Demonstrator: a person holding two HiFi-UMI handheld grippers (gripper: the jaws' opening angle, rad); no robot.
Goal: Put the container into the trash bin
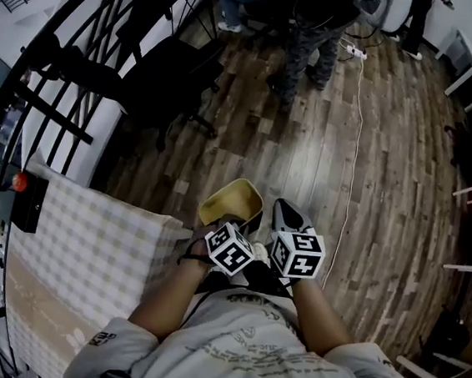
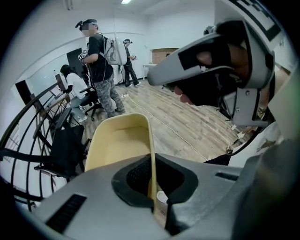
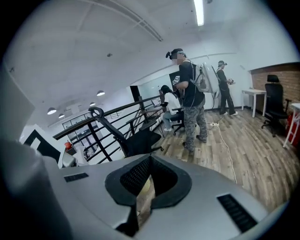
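Fingers (image 2: 137, 174) of the left gripper (image 2: 152, 161) are clenched on one thin side wall of the yellow container (image 2: 119, 140). It is held out above the wooden floor (image 1: 363, 180), near the checked-cloth desk (image 1: 88, 244). The right gripper (image 3: 149, 180) hangs alongside, fingers pressed together on nothing. No trash bin is in sight, so the edge grip probably needs to stay firm, and the container level, until one is found.

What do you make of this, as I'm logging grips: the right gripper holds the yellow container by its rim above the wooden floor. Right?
The side is wrong. The left gripper holds the yellow container by its rim above the wooden floor; the left gripper view shows its jaws shut on the rim.
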